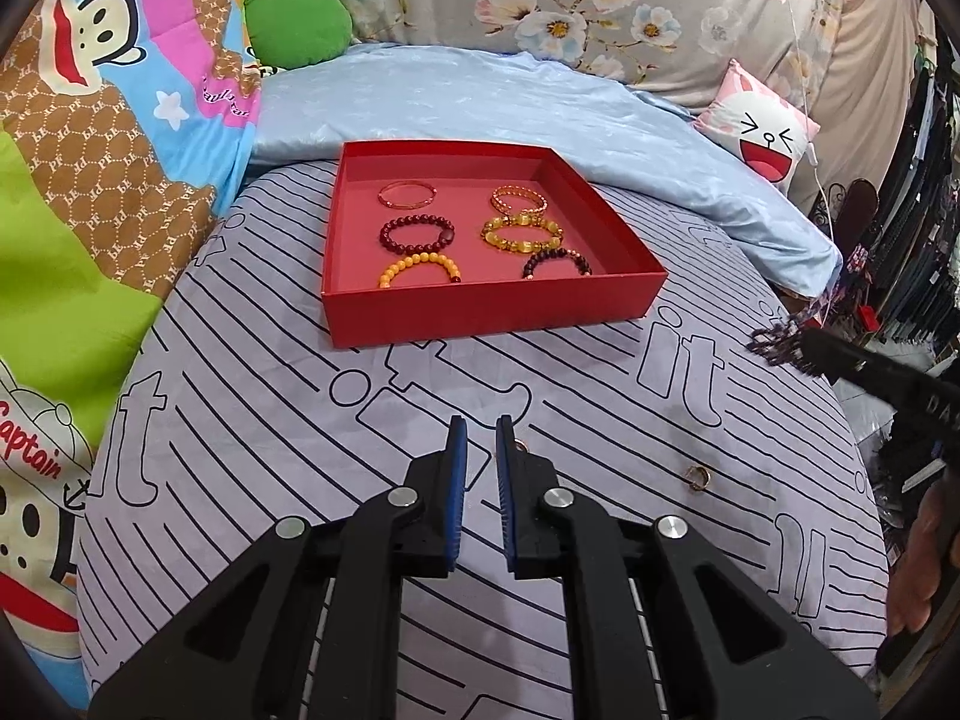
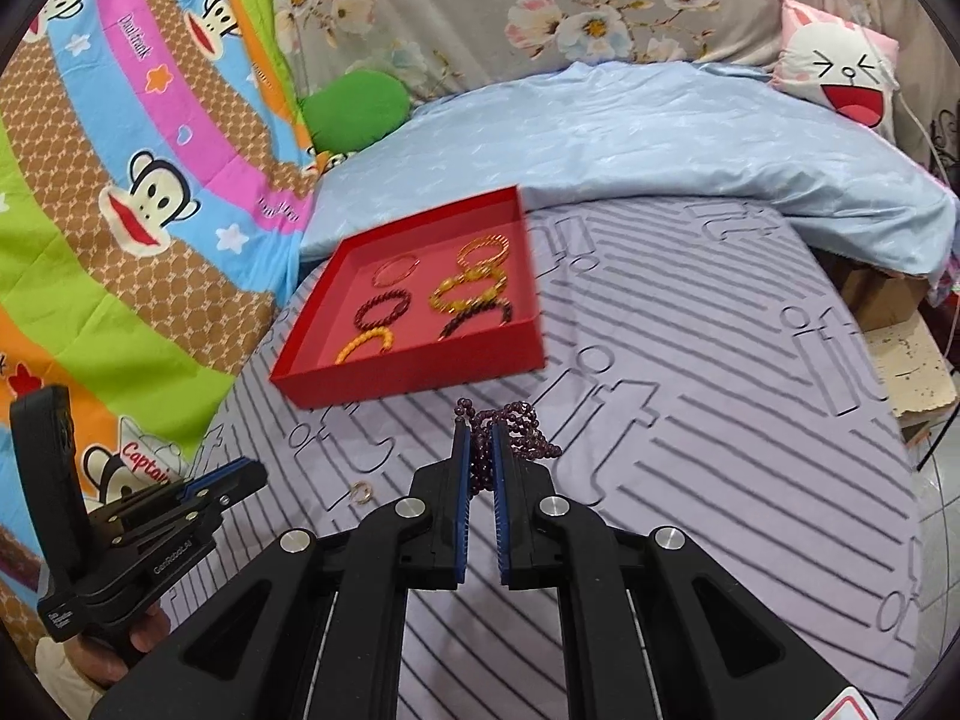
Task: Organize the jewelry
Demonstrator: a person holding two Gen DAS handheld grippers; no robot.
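A red tray (image 1: 480, 315) (image 2: 414, 375) sits on the striped bed sheet and holds several bracelets, among them a dark red bead one (image 1: 417, 234) and a yellow bead one (image 1: 420, 270). My left gripper (image 1: 478, 429) hovers low over the sheet in front of the tray, jaws slightly apart and empty; it also shows in the right wrist view (image 2: 240, 474). A small gold ring (image 1: 520, 448) lies by its right fingertip, another gold ring (image 1: 697, 477) (image 2: 361, 492) further right. My right gripper (image 2: 478, 432) is shut on a purple bead strand (image 2: 510, 426), also seen in the left wrist view (image 1: 780, 339).
A light blue quilt (image 1: 540, 114) lies behind the tray. A cartoon monkey blanket (image 1: 90, 180) hangs on the left. A green cushion (image 1: 297, 24) and a pink rabbit pillow (image 1: 762, 138) sit at the back. The bed edge drops off at the right (image 2: 900, 480).
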